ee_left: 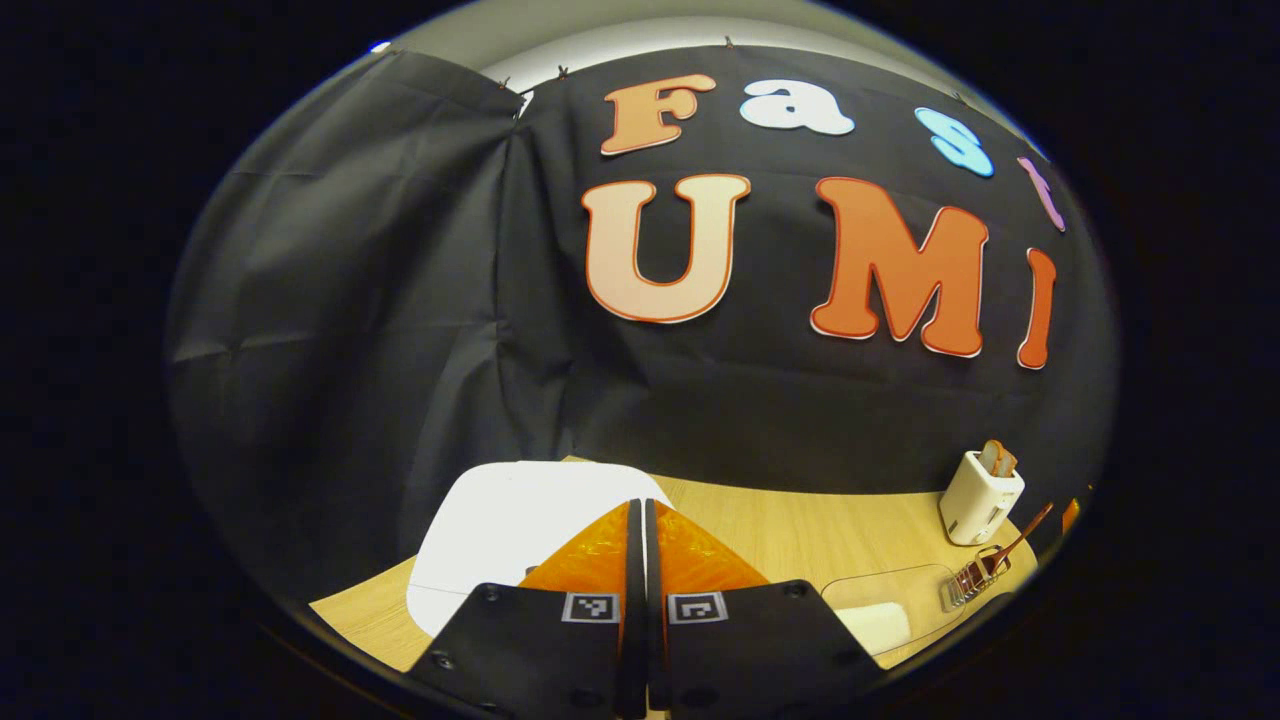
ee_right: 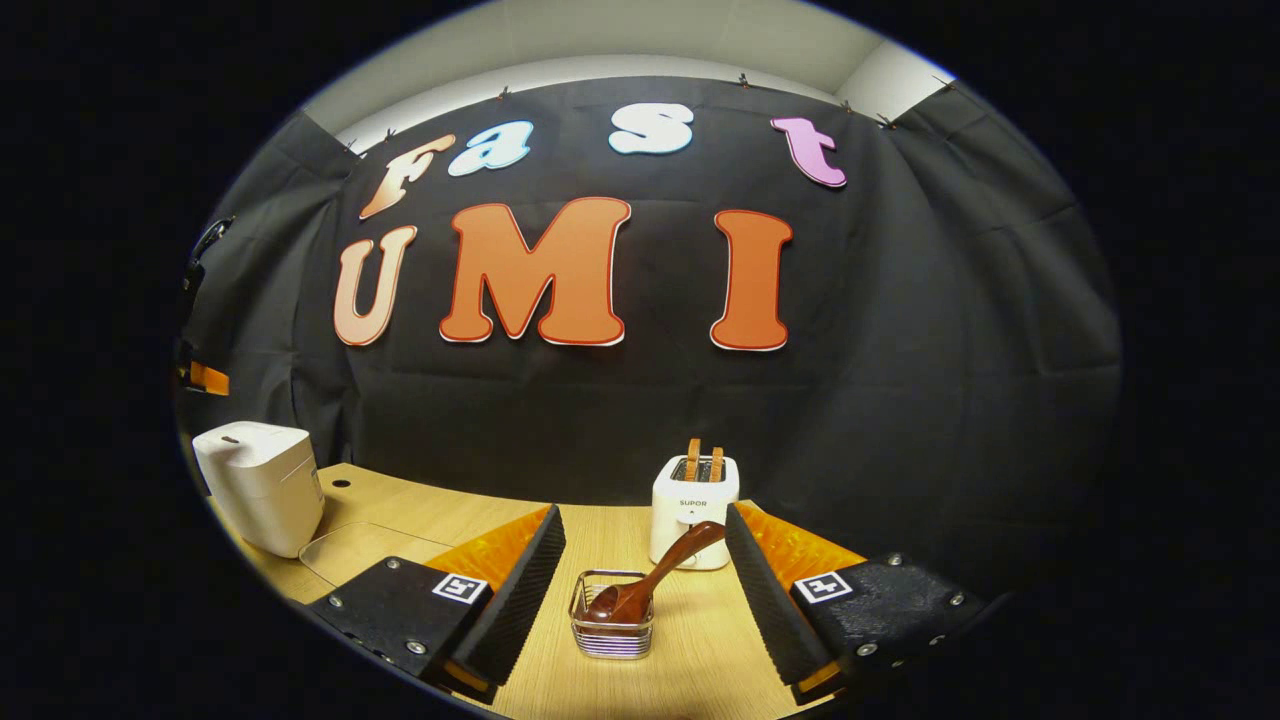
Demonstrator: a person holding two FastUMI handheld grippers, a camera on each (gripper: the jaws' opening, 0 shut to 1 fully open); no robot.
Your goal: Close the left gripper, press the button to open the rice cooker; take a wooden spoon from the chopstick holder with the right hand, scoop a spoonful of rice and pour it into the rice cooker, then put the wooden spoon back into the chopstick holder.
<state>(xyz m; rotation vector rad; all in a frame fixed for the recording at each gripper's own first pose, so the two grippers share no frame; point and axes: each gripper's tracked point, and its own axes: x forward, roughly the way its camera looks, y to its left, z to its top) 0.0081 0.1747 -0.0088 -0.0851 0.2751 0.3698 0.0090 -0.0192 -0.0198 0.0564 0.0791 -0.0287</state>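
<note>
My left gripper (ee_left: 640,508) is shut with nothing between its fingers, and it hovers just over the closed lid of the white rice cooker (ee_left: 500,530). The same cooker (ee_right: 262,485) stands at the table's far left in the right gripper view, lid down. My right gripper (ee_right: 645,560) is open, its fingers on either side of the wire chopstick holder (ee_right: 612,628) without touching it. A dark wooden spoon (ee_right: 650,582) leans in that holder, handle up and to the right. The holder (ee_left: 972,580) and spoon (ee_left: 1022,538) also appear at the right of the left gripper view.
A white toaster (ee_right: 693,510) with two slices in it stands just behind the holder, close to the spoon's handle. A clear shallow container (ee_left: 880,610) holding white rice lies on the wooden table (ee_right: 470,520) between the cooker and the holder. The black cloth wall runs along the table's back.
</note>
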